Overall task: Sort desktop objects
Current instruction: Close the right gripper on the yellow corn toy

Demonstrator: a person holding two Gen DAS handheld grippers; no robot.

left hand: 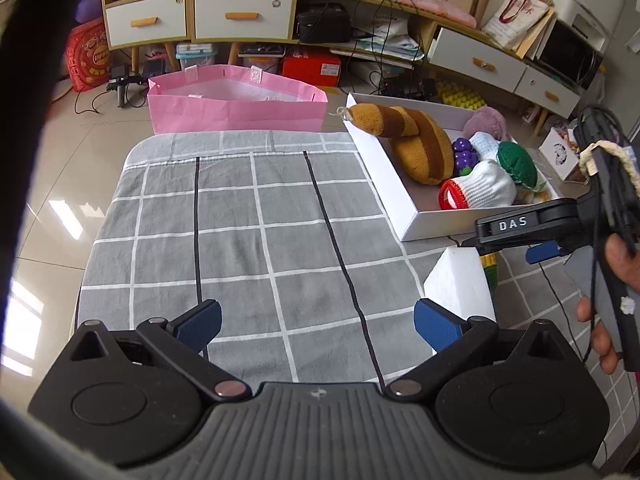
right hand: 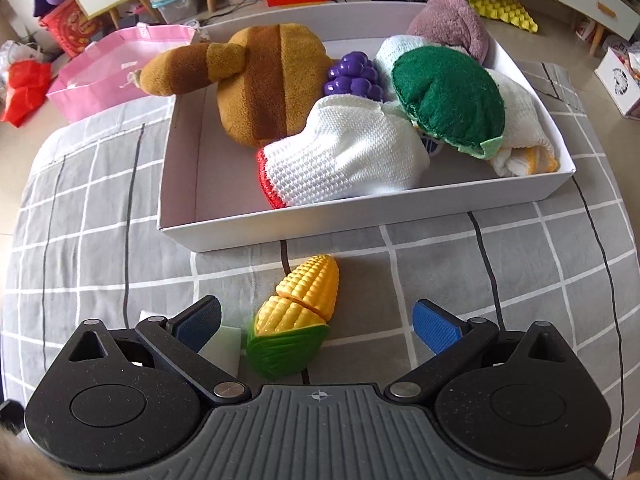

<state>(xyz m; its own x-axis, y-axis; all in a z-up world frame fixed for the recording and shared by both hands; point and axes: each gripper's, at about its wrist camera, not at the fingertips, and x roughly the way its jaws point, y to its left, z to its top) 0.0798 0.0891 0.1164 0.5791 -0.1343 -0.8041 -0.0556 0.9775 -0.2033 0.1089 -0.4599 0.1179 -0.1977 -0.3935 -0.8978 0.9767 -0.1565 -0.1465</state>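
Note:
A toy corn cob (right hand: 298, 312) with a green husk lies on the grey checked cloth (right hand: 100, 248), in front of a white box (right hand: 280, 224). My right gripper (right hand: 318, 324) is open; the corn lies between its fingers, nearer the left one. The box holds a brown plush toy (right hand: 260, 84), purple grapes (right hand: 354, 76), a white knitted piece with red trim (right hand: 344, 164) and a green felt piece (right hand: 448, 96). My left gripper (left hand: 318, 326) is open and empty above bare cloth (left hand: 248, 232). The box (left hand: 394, 196) lies to its right.
A white foam block (left hand: 458, 284) stands at the left gripper's right; it also shows by the right gripper's left finger (right hand: 224, 346). A pink bag (left hand: 236, 100) stands on the floor beyond the table. Shelves and drawers (left hand: 240, 14) line the back.

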